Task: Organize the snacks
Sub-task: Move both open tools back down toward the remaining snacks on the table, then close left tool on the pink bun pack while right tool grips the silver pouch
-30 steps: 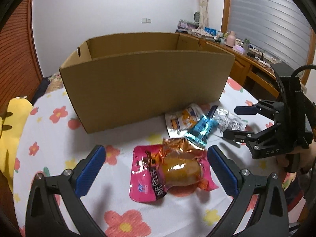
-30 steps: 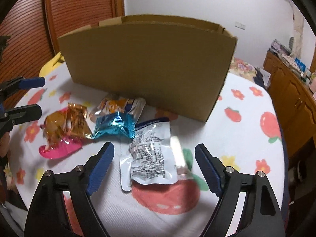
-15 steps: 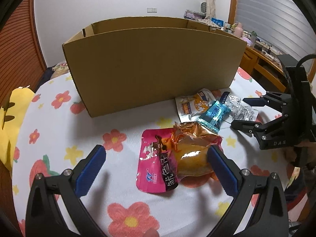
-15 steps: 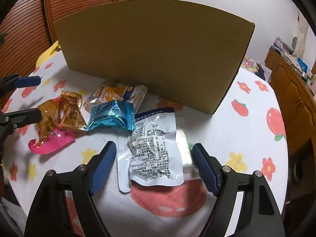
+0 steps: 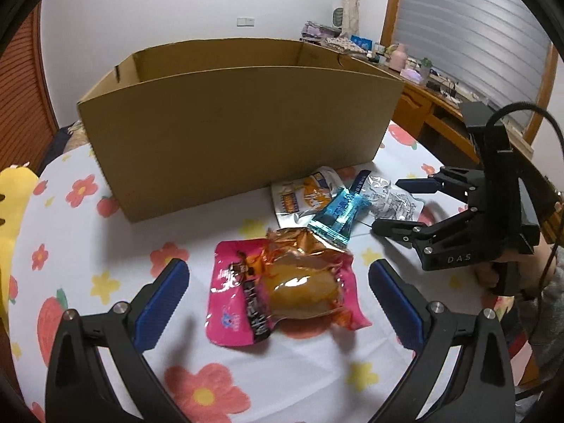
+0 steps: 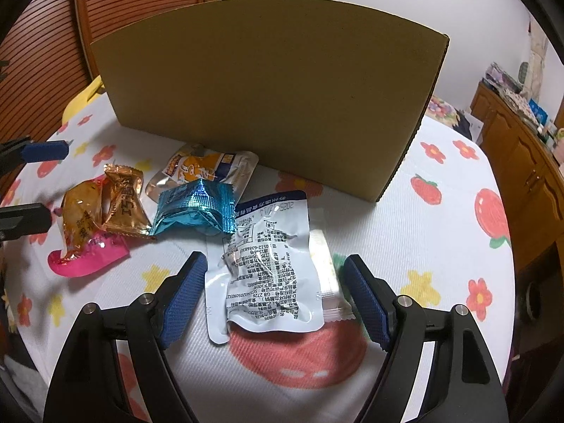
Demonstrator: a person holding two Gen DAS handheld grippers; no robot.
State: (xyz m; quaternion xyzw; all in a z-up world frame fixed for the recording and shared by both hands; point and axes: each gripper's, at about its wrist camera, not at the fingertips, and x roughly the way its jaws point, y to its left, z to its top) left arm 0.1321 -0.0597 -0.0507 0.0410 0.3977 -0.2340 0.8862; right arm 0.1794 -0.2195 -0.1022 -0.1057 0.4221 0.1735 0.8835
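Note:
A brown cardboard box [image 5: 239,134] stands open-topped on the flowered tablecloth [image 5: 116,282]. In front of it lie several snack packets. An orange see-through bread packet [image 5: 303,282] rests on a pink packet [image 5: 229,303]; my left gripper [image 5: 278,275] is open and straddles both without touching them. A blue foil packet [image 6: 197,208] and a white-orange pouch [image 6: 204,169] lie in the middle. A white printed pouch [image 6: 264,264] lies flat between the fingers of my open right gripper [image 6: 275,262], whose pads do not press on it.
In the left wrist view a hand holds my right gripper [image 5: 389,204] at the right. My left gripper [image 6: 60,182] shows at the right wrist view's left edge. A wooden cabinet [image 6: 521,162] stands to the right, slatted doors [image 6: 53,53] to the left, and something yellow [image 5: 10,211] past the table edge.
Both views have shifted only slightly. The packets lie where they were, and each gripper stays open around its packet.

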